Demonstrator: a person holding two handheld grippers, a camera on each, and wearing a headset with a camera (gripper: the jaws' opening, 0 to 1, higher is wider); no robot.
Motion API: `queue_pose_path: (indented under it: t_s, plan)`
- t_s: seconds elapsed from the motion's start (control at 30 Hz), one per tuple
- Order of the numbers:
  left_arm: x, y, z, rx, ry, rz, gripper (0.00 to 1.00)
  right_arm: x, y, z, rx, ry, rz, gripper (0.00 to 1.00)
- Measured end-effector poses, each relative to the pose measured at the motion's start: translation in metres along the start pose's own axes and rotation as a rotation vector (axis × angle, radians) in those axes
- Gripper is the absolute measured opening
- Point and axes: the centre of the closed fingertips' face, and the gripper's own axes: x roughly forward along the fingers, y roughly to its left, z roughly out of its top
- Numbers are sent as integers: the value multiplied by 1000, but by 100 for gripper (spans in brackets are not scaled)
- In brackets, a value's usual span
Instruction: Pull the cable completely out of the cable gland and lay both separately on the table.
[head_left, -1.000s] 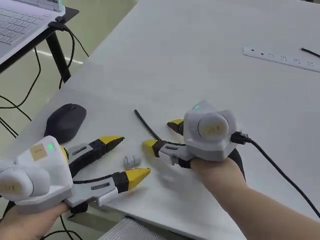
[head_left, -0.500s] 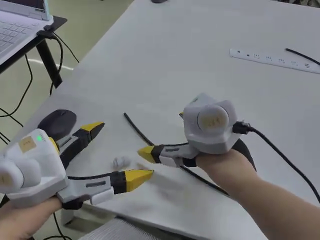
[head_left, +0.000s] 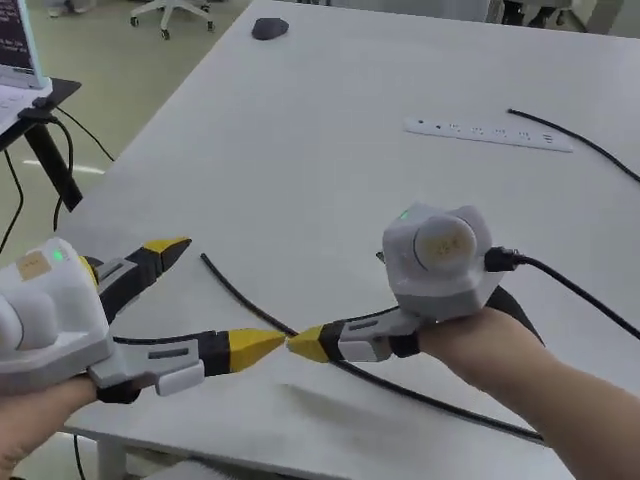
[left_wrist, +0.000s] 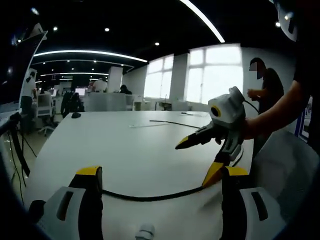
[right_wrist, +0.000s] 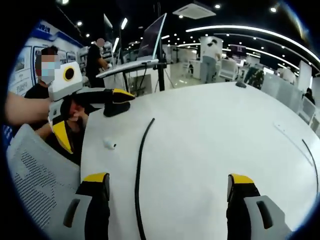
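1. Your left gripper is at the near left of the table. Its jaws are spread wide and hold nothing.
2. Your right gripper is to the right of it, and its jaws are also wide apart and empty. In the head view, one of its yellow tips points left and comes almost tip to tip with the near jaw of the left gripper. I cannot tell whether either tip touches the cable.
3. The cable lies loose on the table. Its free end is on the left, between your left gripper's jaws. From there it passes under the two meeting tips and runs off to the near right beneath your right gripper.
4. The cable gland is off the cable. In the right gripper view it is a small white piece lying on the table, apart from the cable, on the side toward your left gripper.
5. Farther across the table lies a white power strip, and a dark mouse sits near the far edge.
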Motion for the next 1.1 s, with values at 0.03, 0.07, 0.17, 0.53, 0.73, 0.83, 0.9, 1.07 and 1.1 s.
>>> queue_pose_path:
  t_s: [0.03,0.07,0.17,0.53,0.73,0.83,0.9,1.07,1.1]
  plan:
    - [3,-3,-2,5,21,-10,99,-11,-7,-8,4,27,-2,99]
    - [8,-6,0,25,31,-16,99,-19,-11,-14,25,45,-5,99]
    - [16,-15,5,33,41,-42,99,-52,-33,-28,71,58,-29,99]
    - [57,-49,23,89,105,-80,99,-170,-92,-82,198,23,-191,99]
    - [73,-63,23,75,126,-82,99,-200,-95,-116,245,44,-220,99]
    - [77,-68,22,73,134,-79,99,-207,-95,-124,258,34,-220,99]
    - [79,-71,22,74,139,-79,99,-208,-96,-126,252,32,-217,99]
    - [82,-75,19,72,157,-75,99,-209,-93,-128,253,22,-203,99]
    - [83,-75,19,68,158,-74,99,-209,-92,-127,249,17,-199,99]
